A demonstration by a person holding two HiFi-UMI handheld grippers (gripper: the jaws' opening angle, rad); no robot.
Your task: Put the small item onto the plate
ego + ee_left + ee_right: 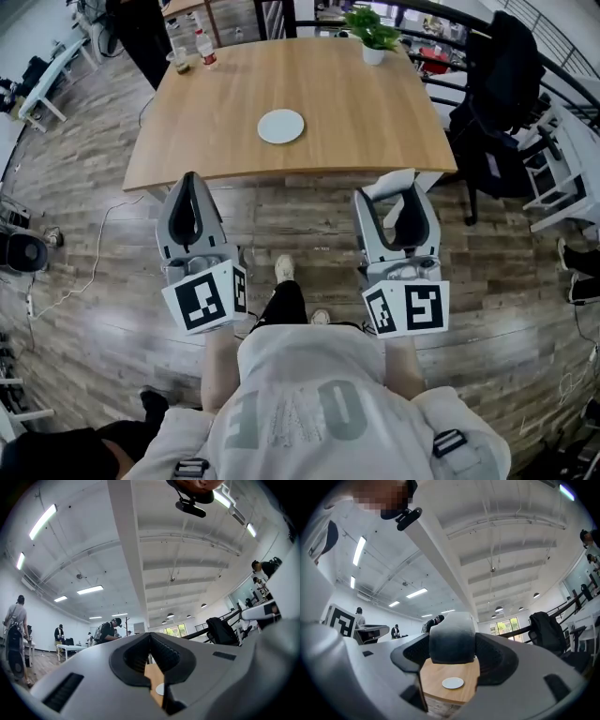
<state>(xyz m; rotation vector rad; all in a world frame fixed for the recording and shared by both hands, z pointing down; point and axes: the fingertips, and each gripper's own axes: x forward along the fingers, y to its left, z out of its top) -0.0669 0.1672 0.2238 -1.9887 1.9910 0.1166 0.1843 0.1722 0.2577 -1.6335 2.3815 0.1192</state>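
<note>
the small item is sitting clamped between the jaws of my right claw, a pale, soft-looking block held up in the air short of the table's near edge and well apart from the plate.

the wooden table is filling the space ahead of me, and i am standing back from it on the plank floor. a chair draped in dark cloth is standing at its right side. the white plate is lying flat and bare near the middle of the tabletop, a little left of centre from where i am looking. a potted plant and some bottles are keeping to the far corners, out of my path.

my left claw is hanging with its jaws together on nothing, and i am judging it has no part in this step.

to do this well, i am thinking of stepping in, carrying the right claw forward and leftward over the plate, keeping the squeeze steady so the block is not slipping, lowering until it is nearly touching the plate's middle, and only then parting the jaws.
</note>
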